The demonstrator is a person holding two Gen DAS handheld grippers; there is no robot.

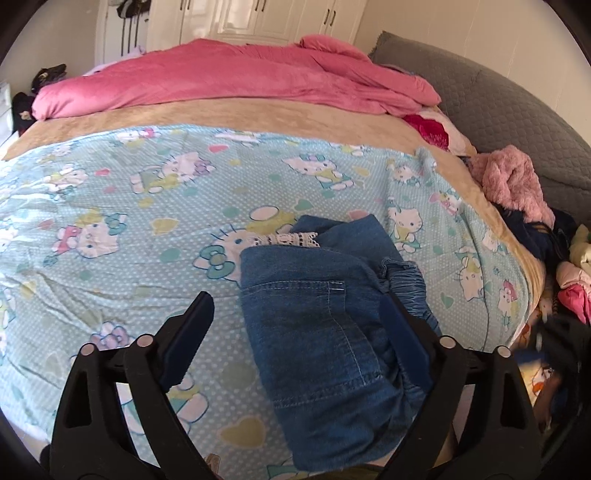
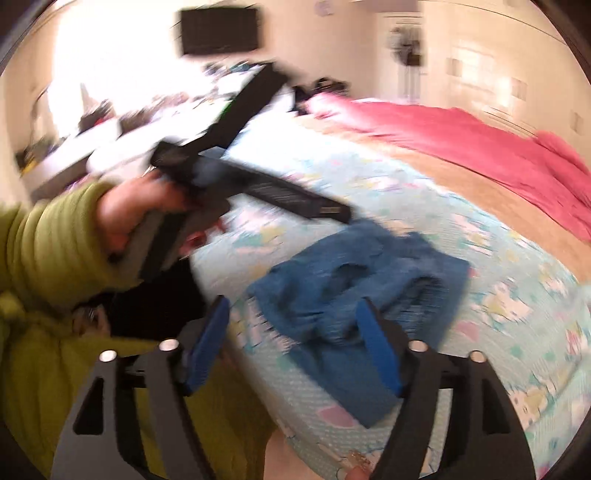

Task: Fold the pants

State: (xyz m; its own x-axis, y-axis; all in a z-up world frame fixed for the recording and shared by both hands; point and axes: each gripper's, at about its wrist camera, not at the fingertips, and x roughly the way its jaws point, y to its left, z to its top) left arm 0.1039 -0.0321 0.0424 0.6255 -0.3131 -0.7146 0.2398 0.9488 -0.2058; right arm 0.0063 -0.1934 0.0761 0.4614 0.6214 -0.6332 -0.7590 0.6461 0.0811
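Blue denim pants (image 1: 325, 325) with a white lace trim lie folded in a compact bundle on the light blue cartoon-cat sheet (image 1: 110, 206) near the bed's front edge. My left gripper (image 1: 299, 310) is open and empty, its jaws spread just above the bundle. The right wrist view is blurred by motion. It shows the pants (image 2: 354, 291) ahead of my open, empty right gripper (image 2: 291, 321). The left gripper (image 2: 306, 147) also shows there, open wide, held above the sheet by a hand in a green sleeve.
A pink duvet (image 1: 236, 81) lies across the far side of the bed on a tan blanket (image 1: 221, 114). A grey headboard (image 1: 517, 110) and a heap of clothes (image 1: 513, 184) are at the right. White wardrobes (image 1: 258, 18) stand behind.
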